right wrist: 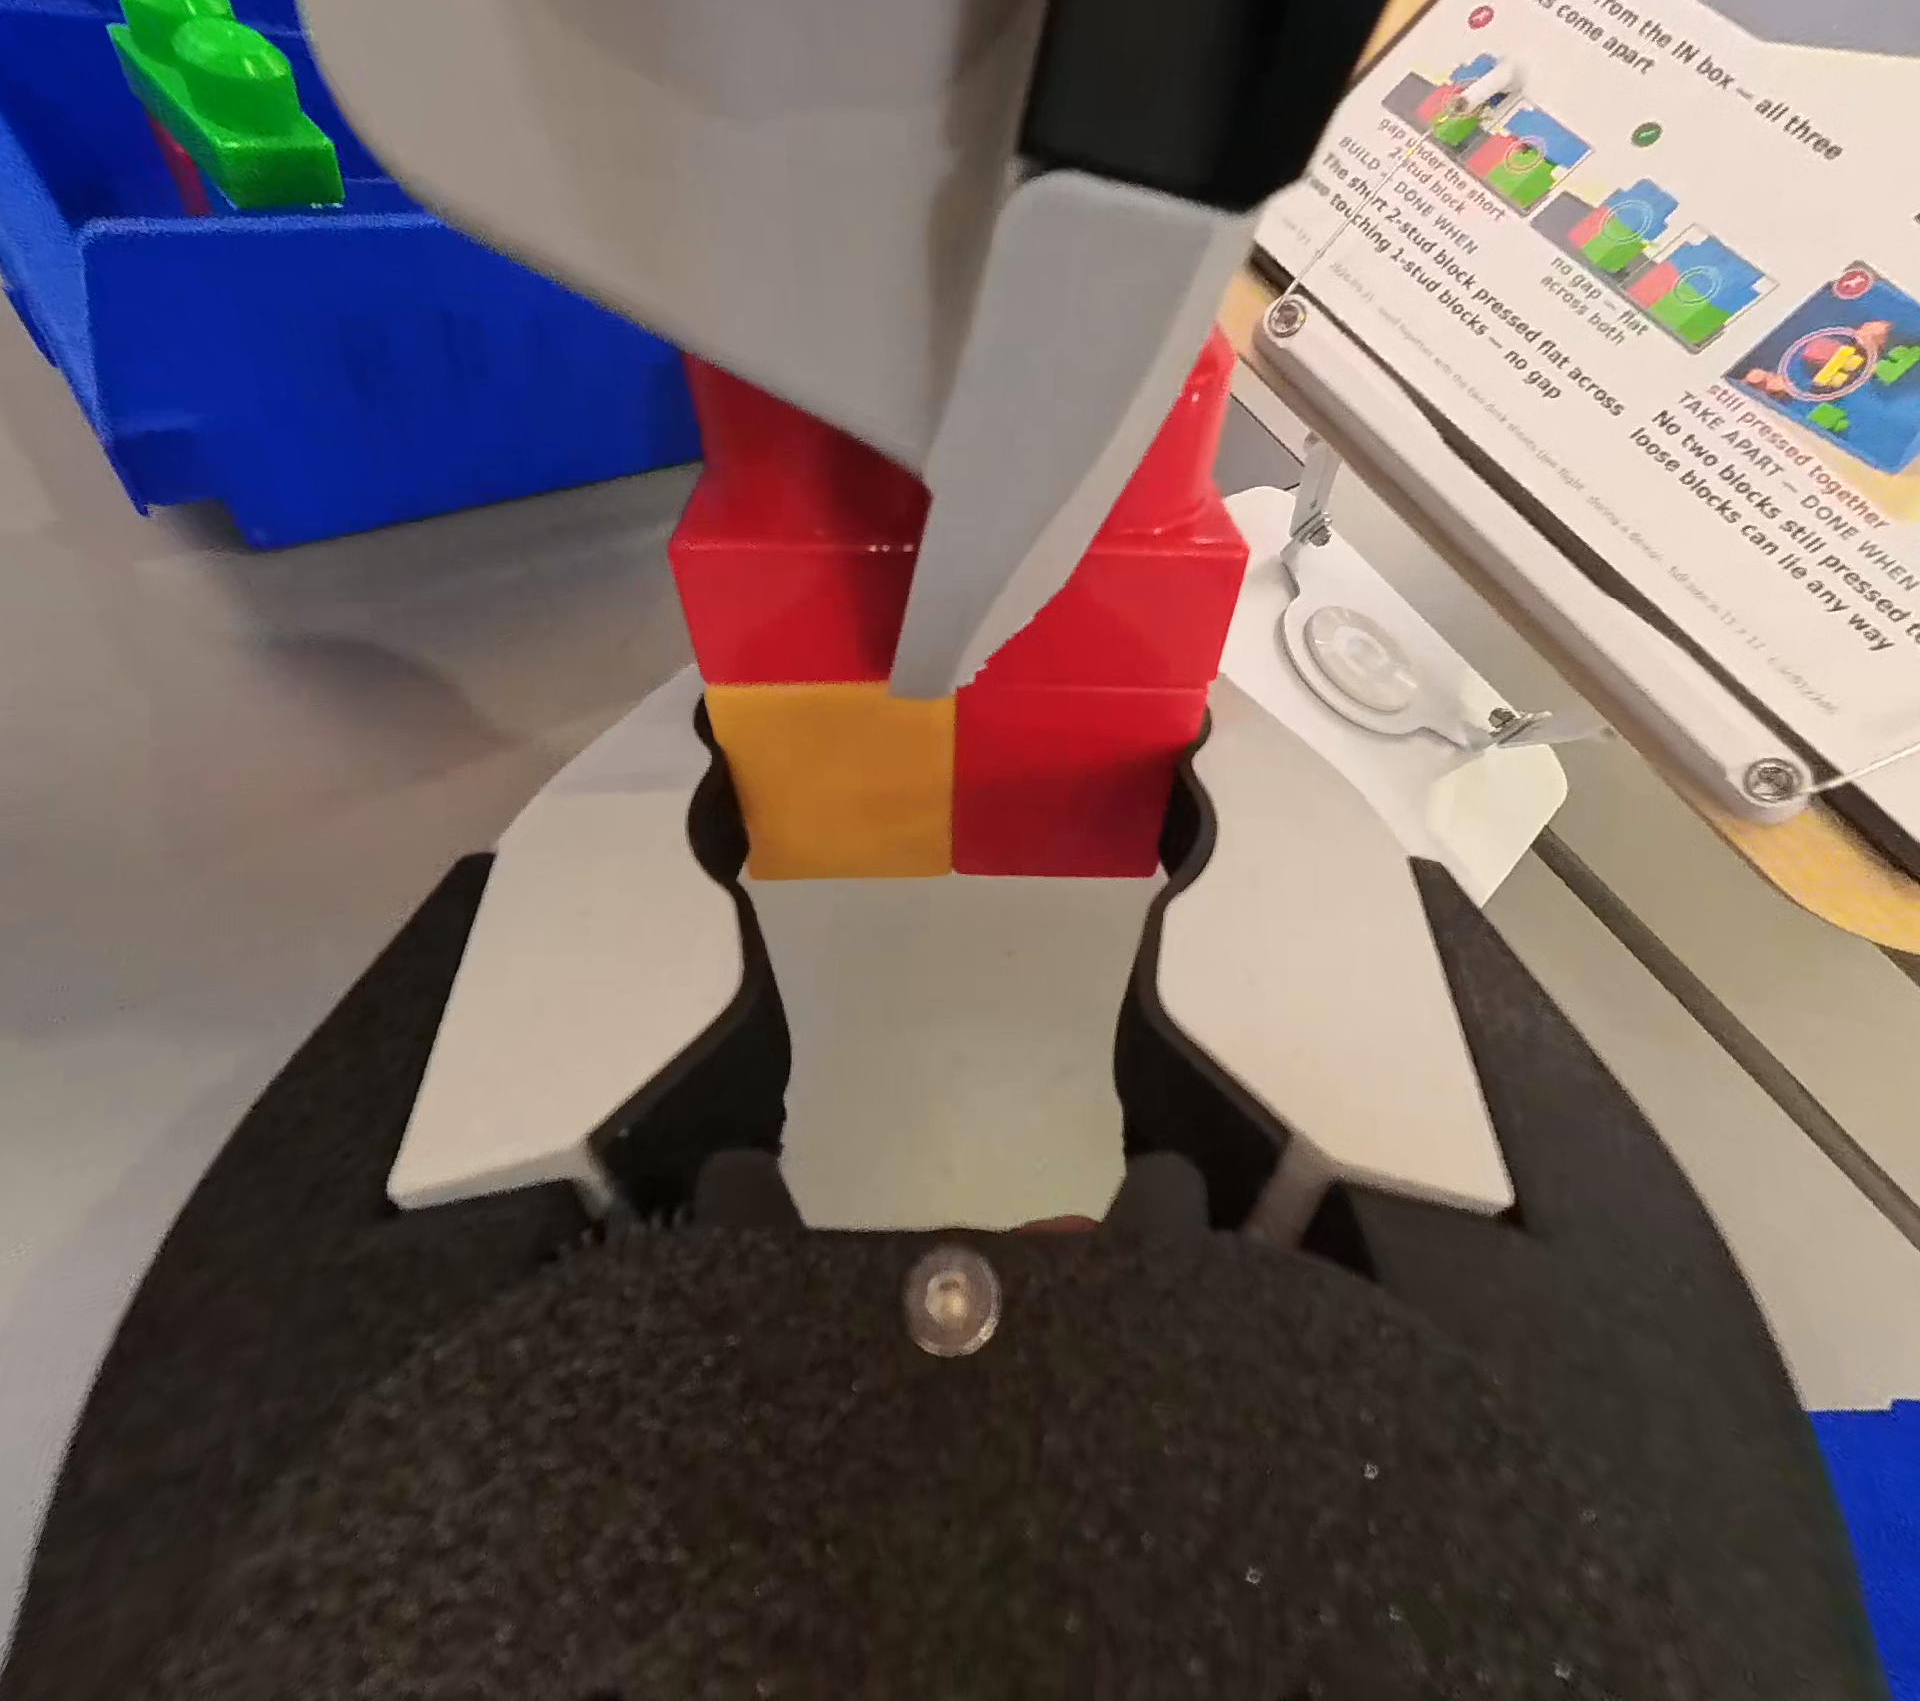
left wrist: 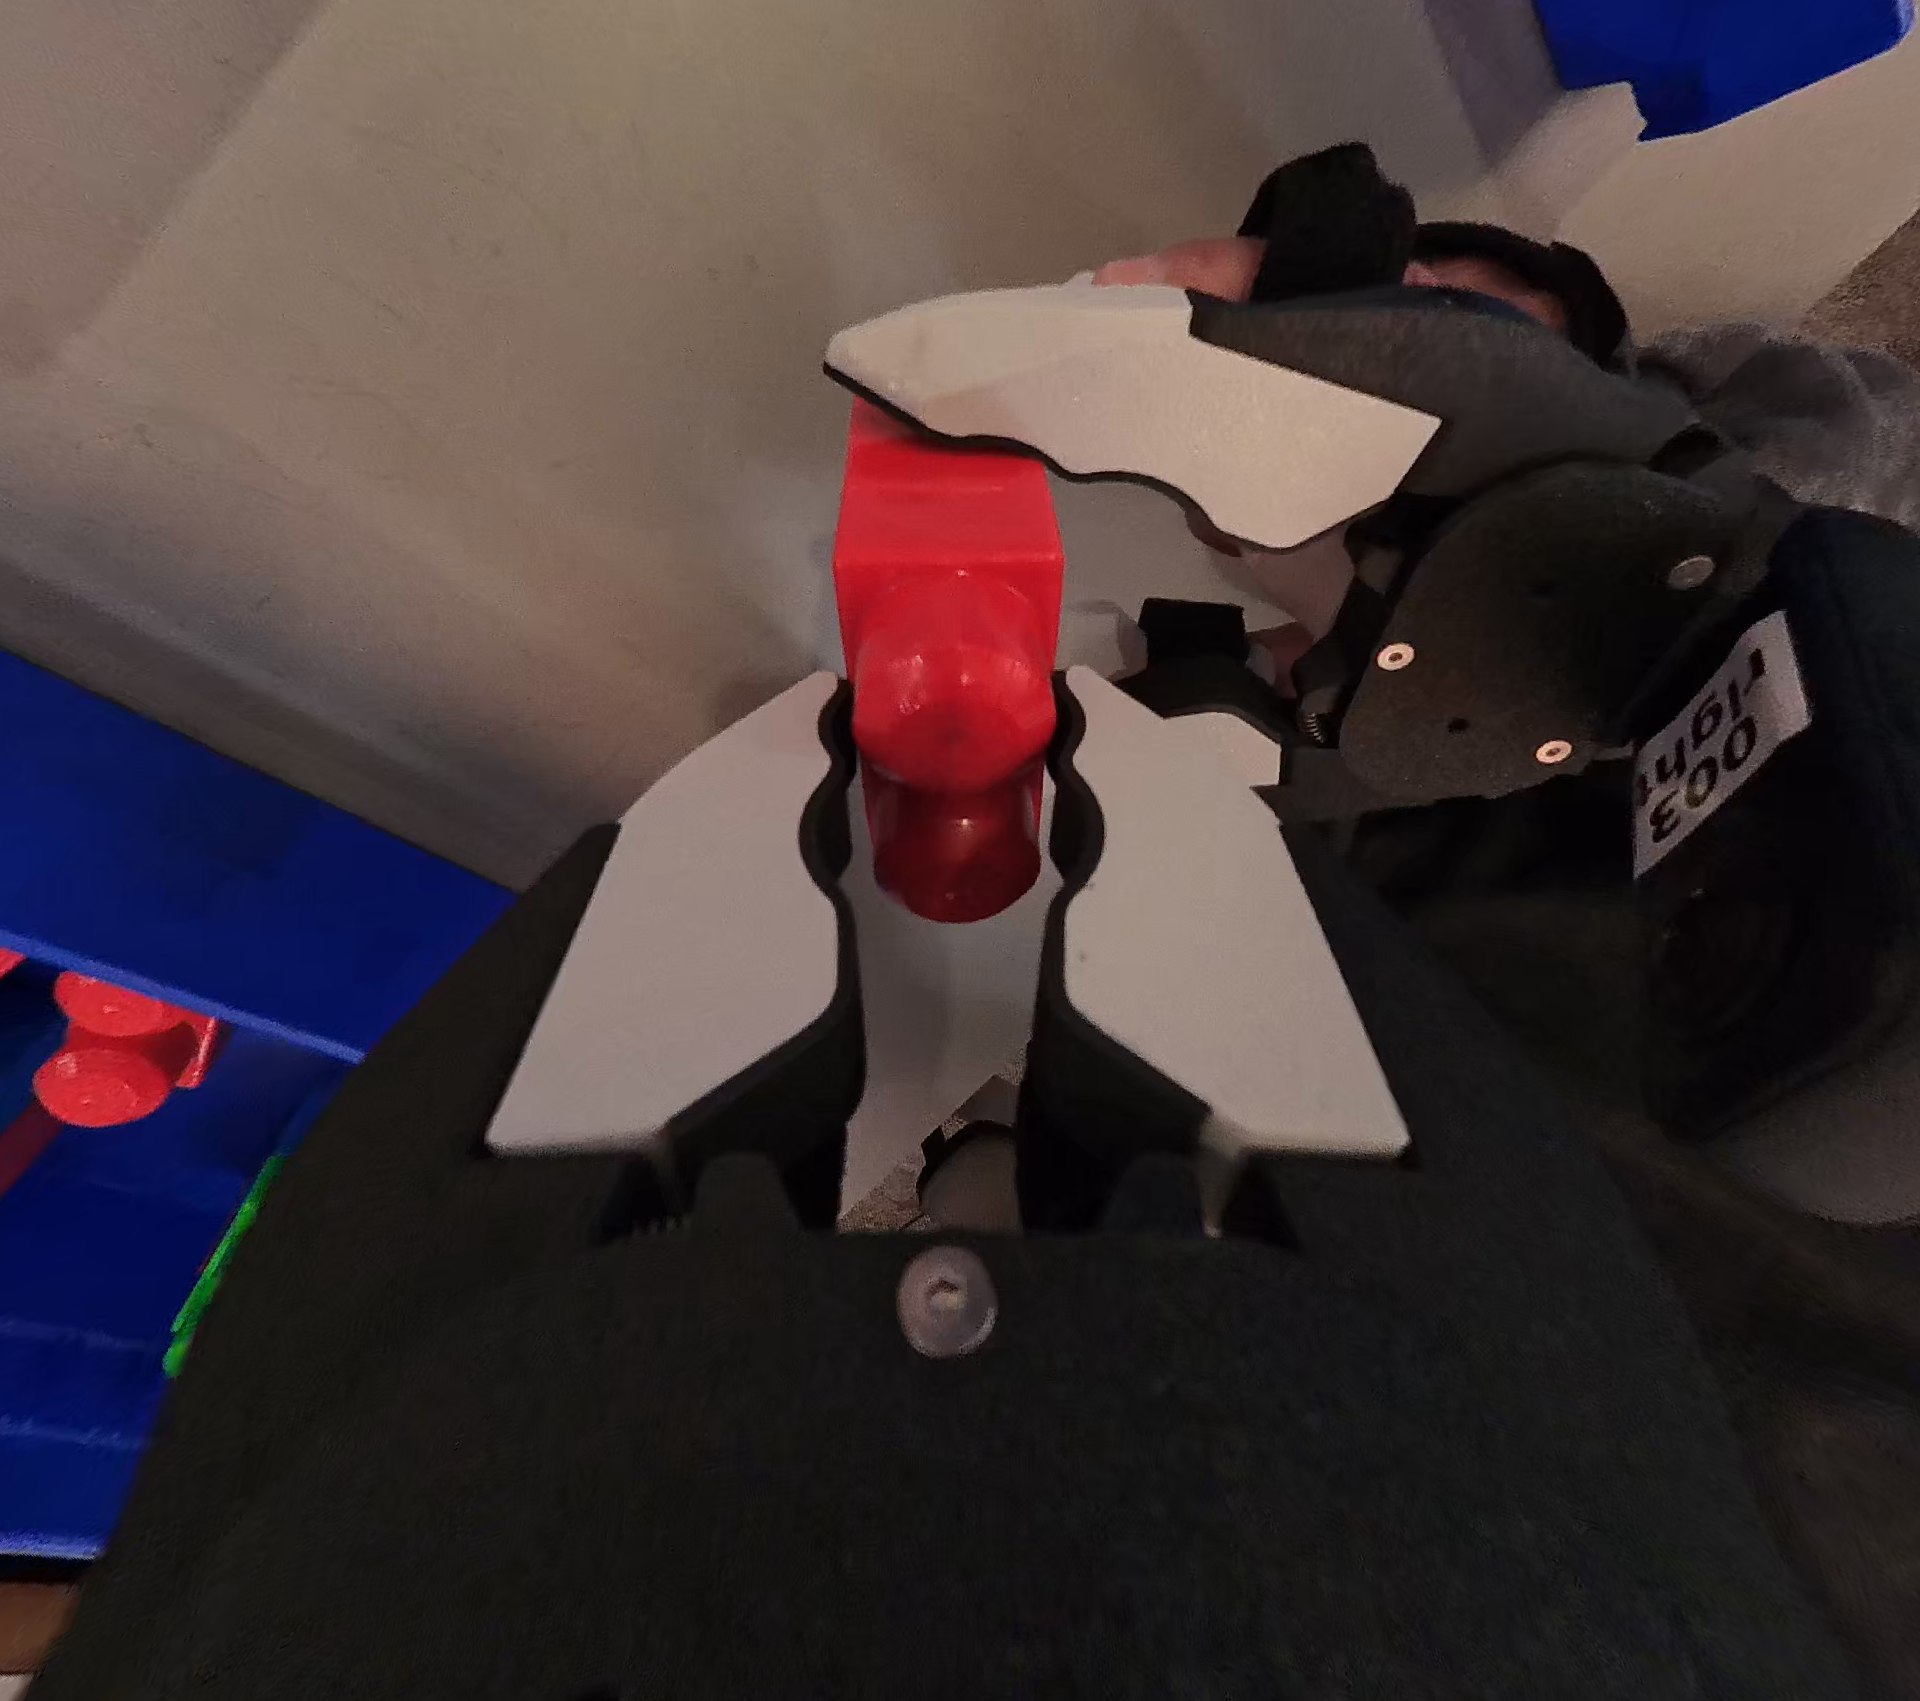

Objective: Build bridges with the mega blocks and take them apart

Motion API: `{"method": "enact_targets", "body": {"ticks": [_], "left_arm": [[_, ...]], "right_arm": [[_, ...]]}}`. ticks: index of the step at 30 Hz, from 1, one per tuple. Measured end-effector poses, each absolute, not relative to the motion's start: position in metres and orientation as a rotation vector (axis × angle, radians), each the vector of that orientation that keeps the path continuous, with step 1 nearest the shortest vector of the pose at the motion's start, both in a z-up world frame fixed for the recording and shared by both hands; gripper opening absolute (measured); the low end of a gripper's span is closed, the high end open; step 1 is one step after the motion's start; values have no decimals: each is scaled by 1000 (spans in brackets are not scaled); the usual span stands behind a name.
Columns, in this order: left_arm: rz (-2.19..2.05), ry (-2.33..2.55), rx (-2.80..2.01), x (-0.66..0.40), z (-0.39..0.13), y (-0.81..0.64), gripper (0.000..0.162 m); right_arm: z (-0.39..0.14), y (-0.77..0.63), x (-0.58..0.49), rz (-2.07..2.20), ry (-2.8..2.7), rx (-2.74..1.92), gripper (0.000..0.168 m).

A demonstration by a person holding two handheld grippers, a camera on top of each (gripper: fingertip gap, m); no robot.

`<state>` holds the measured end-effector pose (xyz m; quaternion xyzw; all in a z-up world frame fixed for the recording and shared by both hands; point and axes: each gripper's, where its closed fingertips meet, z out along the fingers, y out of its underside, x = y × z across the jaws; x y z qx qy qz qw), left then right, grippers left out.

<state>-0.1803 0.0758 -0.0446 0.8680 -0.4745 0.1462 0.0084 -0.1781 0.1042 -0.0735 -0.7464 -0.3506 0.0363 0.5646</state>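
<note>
The right gripper was clamped on a yellow block and a red block standing side by side. Across their tops sat a red two-stud block, pinched from above by the left gripper. Farther left, a green block lay in a blue bin; an instruction sheet stood to the right.

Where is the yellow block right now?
In the right wrist view, the yellow block sits between the right gripper's fingers, on the left beside a red block, under the red two-stud block.
</note>
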Motion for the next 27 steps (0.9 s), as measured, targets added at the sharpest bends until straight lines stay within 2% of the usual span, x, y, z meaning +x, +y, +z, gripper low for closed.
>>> {"method": "enact_targets", "body": {"ticks": [17,19,20,21,23,27], "left_arm": [[455,-1441,2683,-187,-50,73,34],[438,-1461,2748,-192,-34,87,34],[491,-1456,2776,-194,-16,94,34],[528,-1462,2797,-198,0,101,34],[509,-1454,2844,-211,13,117,33],[589,-1474,2810,-219,8,107,34]], "right_arm": [[-90,102,-180,96,-892,-1785,79],[-129,108,-161,3,-920,-1938,78],[-147,104,-160,111,-909,-1972,78],[-133,98,-164,266,-816,-1900,78],[-99,96,-158,225,-777,-1819,78],[-100,96,-143,241,-727,-1857,78]]}}
